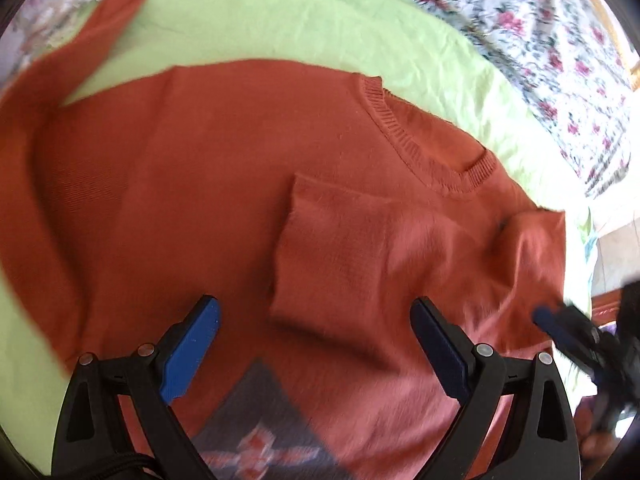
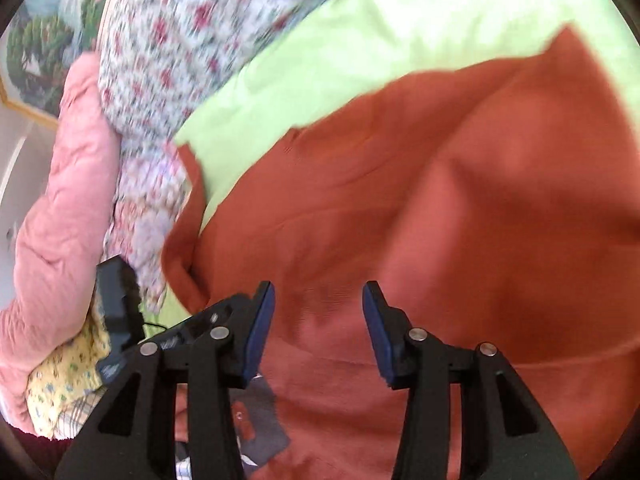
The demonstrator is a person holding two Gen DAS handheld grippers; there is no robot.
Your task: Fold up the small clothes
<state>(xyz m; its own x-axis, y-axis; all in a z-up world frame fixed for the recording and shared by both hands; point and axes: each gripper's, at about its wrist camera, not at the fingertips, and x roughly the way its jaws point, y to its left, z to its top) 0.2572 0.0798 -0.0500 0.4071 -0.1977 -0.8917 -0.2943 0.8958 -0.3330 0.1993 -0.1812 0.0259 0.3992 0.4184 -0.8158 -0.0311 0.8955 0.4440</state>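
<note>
A rust-orange knit sweater [image 1: 208,184] lies spread on a light green sheet [image 1: 256,16]. Its ribbed neckline [image 1: 404,136] faces up. One sleeve [image 1: 360,256] is folded across the chest; the other sleeve [image 1: 72,56] stretches to the far left. A grey patterned patch [image 1: 260,420] shows on its front. My left gripper [image 1: 316,320] is open and empty, just above the sweater's chest. My right gripper [image 2: 318,300] is open and empty over the sweater [image 2: 460,208]; it also shows blurred at the right edge of the left wrist view [image 1: 568,332].
A floral bedspread [image 1: 532,32] lies beyond the green sheet [image 2: 320,80]. A pink quilted cover [image 2: 60,200] and a yellow patterned cloth [image 2: 68,380] lie at the left in the right wrist view. A black device [image 2: 116,300] sits beside them.
</note>
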